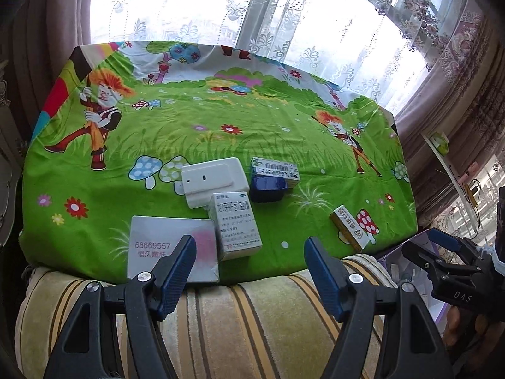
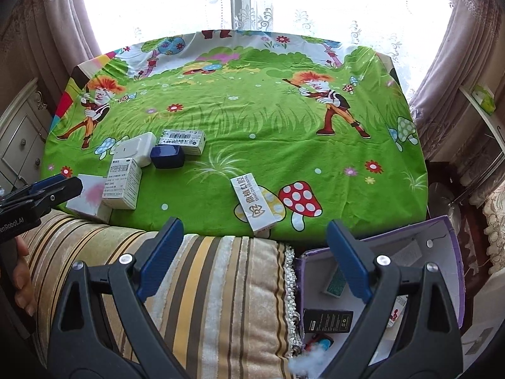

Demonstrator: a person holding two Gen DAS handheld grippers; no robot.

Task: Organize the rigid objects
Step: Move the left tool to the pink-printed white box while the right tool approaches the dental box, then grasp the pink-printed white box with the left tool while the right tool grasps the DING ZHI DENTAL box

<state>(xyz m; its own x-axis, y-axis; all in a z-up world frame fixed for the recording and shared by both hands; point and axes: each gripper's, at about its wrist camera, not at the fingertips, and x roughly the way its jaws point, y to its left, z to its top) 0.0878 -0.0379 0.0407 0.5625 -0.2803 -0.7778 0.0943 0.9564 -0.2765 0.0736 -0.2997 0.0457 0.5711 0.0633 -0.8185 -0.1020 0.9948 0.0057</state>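
Observation:
Several small boxes lie on a table under a green cartoon cloth (image 1: 252,126). A flat grey box (image 1: 164,249) sits at the near edge, touching a white medicine box (image 1: 236,227). Behind them are a white device (image 1: 214,180), a dark blue box (image 1: 268,188) and a barcode box (image 1: 277,169). A white dental box (image 2: 255,208) lies apart at the near edge. My left gripper (image 1: 249,246) hangs open just in front of the grey box. My right gripper (image 2: 254,230) is open and empty, in front of the dental box.
A purple open box (image 2: 442,230) stands low to the right of the table, holding a black box (image 2: 328,320) and a teal one (image 2: 336,281). A striped cushion (image 2: 205,284) lies under both grippers. Curtains and a window are behind the table.

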